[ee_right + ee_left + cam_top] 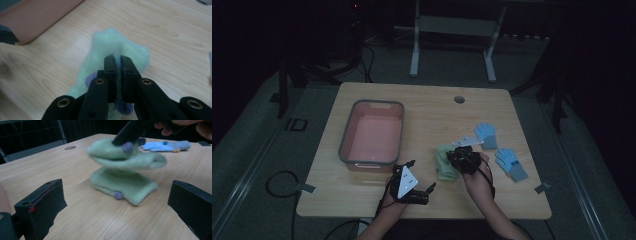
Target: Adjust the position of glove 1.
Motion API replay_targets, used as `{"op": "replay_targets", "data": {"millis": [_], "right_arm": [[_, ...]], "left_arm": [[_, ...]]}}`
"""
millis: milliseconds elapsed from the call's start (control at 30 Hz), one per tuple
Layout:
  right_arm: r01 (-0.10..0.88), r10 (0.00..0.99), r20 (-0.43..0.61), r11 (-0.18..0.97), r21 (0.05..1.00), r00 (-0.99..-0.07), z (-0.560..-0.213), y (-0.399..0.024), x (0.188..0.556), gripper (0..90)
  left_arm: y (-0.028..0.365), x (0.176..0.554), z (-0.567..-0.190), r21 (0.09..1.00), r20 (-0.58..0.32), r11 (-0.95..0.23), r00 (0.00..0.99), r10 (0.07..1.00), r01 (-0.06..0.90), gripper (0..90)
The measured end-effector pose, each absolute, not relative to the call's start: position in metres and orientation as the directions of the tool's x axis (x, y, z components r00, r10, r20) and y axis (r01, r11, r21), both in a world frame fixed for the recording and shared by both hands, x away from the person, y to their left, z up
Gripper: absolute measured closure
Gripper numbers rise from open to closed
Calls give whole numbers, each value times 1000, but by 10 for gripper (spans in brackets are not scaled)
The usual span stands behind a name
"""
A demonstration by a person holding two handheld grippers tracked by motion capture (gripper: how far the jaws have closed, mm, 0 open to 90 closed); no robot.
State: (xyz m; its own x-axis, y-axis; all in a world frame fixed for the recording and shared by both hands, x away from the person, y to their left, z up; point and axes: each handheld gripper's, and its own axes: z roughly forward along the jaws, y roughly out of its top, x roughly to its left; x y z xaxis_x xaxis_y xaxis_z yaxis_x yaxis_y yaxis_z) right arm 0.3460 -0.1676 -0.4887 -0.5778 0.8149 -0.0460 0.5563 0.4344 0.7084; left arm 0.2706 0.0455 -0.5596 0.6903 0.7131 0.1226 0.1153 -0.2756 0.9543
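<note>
right claw (118,62) was clamped on one green glove (125,155), left claw (117,202) gaped apart; that thin pinch of fleece could slip, dropping it short of the pink bin (349,150).

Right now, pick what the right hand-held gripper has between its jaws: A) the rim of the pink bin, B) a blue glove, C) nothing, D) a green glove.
D: the right hand-held gripper has its jaws clamped on a green glove, lifted above a second green glove that lies on the table.
</note>
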Motion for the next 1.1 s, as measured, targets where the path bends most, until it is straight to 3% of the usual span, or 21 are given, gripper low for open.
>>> {"op": "replay_targets", "data": {"millis": [533,767,933,1100], "right_arm": [[576,795,-53,482,660,-605,-523,-162,354,827],[556,777,-31,477,681,-629,-510,-174,351,731],[519,753,-36,486,703,-657,-493,-204,357,657],[509,737,-7,473,719,-675,-480,-221,372,604]], "left_arm": [[43,271,-559,948,137,-296,694,706,114,8],[41,271,-559,934,142,-338,742,655,120,8],[34,268,-546,892,72,-398,802,593,214,8],[23,276,-540,873,63,-439,844,533,211,8]]}}
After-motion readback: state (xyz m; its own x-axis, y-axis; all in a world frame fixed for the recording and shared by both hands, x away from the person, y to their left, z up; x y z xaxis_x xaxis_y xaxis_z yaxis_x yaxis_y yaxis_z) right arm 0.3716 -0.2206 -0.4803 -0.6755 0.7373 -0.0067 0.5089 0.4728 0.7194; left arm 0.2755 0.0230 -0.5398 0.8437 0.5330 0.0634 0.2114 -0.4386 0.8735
